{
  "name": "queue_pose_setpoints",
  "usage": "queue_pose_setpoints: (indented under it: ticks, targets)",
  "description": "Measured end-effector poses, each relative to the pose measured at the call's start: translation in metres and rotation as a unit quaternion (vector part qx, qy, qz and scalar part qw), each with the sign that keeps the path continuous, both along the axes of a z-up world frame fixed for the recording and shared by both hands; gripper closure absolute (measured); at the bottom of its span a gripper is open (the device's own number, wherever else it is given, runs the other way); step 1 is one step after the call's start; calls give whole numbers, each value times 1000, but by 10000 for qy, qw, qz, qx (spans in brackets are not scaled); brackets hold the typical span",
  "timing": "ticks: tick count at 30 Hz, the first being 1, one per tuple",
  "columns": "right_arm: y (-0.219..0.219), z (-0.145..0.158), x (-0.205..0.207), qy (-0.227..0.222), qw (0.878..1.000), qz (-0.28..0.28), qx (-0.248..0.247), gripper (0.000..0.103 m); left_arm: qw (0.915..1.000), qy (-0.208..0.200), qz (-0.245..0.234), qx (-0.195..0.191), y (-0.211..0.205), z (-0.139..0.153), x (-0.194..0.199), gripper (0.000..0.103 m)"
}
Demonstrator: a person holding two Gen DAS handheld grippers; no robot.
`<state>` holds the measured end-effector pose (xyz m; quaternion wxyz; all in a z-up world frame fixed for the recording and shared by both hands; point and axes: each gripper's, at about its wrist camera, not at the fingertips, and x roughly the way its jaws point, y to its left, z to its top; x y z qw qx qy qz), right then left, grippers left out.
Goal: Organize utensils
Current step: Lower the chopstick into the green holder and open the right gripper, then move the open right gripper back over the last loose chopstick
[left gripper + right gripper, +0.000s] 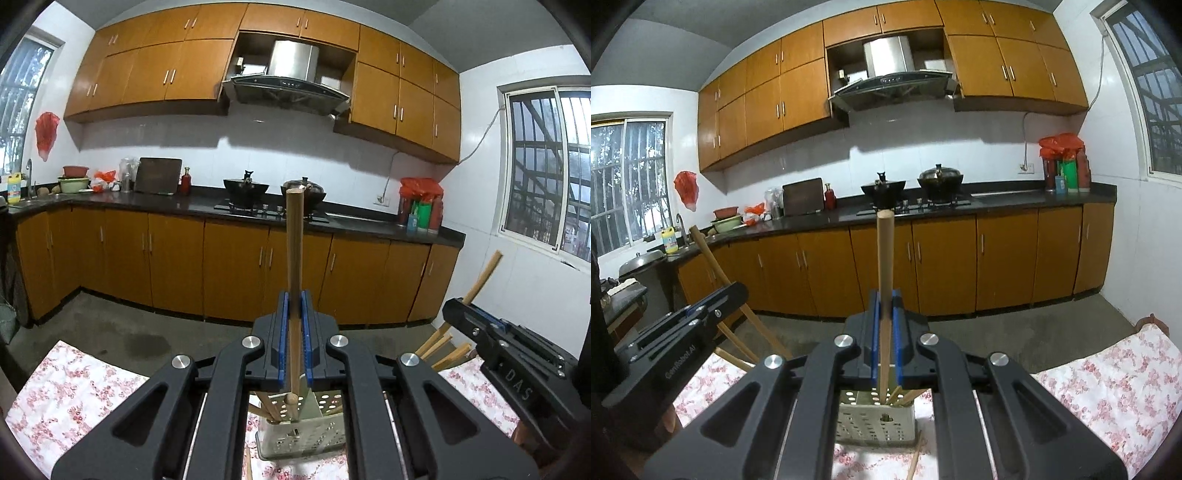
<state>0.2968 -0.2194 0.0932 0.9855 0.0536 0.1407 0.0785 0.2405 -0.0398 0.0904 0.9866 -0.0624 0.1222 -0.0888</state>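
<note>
Gripping one wooden stick (294, 254) each, both grippers (294, 314) above one perforated holder (875, 417).

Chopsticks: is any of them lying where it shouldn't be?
Yes. One chopstick lies on the floral cloth beside the holder, not in it. Each gripper, left and right, holds another stick.

The left gripper (295, 306) was matt black plastic with blue ribbed pads and shiny metal bolt heads — the right gripper (885, 306) looked the same. Each clamped a smooth, pale wooden stick (294, 258), (885, 258). The utensil holder (875, 421) was perforated, dull grey metal by its look. Under it lay a floral cloth (1108, 387) — soft and matt, pink on white.
</note>
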Motion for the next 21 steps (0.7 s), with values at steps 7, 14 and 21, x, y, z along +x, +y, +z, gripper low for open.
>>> queue_pose_setpoints:
  ticks: [7,14,21]
  targets:
    - [-1,2,-8,-73,9999,-70,-33,80,10000,47,35,-49,8,7,-3,95]
    - [-15,14,-26,-265,9994,-213,15,75,9999,-6,143,-77,13,17,-9,81]
    - [-30,24,-58,-424,9984,-373,-9,68,9997,-76,203,-96,20,27,-27,79]
